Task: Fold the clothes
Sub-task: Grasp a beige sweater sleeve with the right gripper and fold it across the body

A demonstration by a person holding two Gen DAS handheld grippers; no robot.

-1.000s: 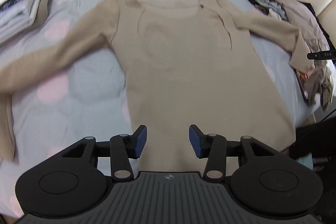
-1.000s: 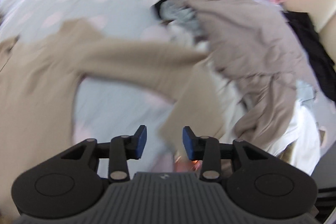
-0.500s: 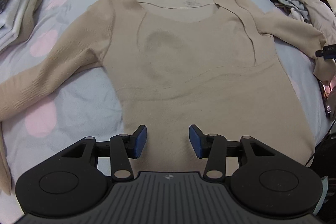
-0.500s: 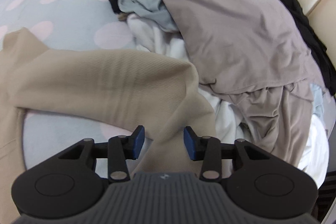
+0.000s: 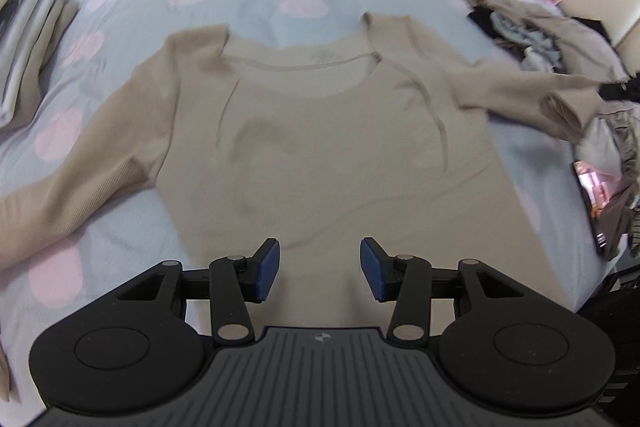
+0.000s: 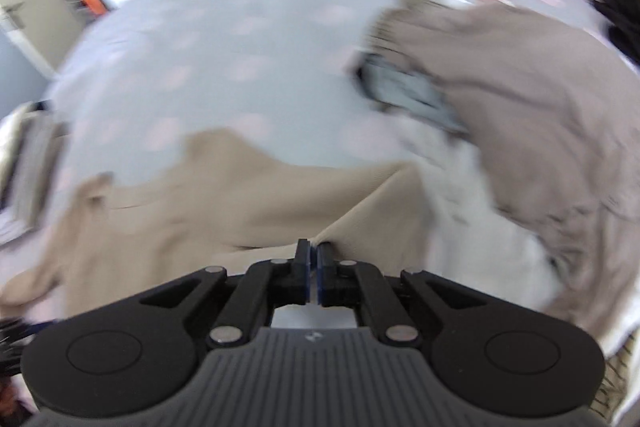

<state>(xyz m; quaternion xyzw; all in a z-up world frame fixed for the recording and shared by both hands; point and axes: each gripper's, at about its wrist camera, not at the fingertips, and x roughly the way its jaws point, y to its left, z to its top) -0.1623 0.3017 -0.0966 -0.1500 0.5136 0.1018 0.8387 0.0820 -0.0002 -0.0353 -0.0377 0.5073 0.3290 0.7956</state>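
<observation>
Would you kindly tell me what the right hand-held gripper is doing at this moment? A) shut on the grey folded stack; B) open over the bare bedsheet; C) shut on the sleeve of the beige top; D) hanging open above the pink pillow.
C: in the right wrist view the right hand-held gripper has its jaws pressed together with a fold of the beige top sleeve pinched between them.

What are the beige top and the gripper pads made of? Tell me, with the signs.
Beige top: likely a soft rib-knit fabric, matte; fine ribbing shows on the sleeve, and it drapes limply. Left gripper pads: blue, dull, flat-faced, probably rubber or soft plastic, though the look leaves that open.
</observation>
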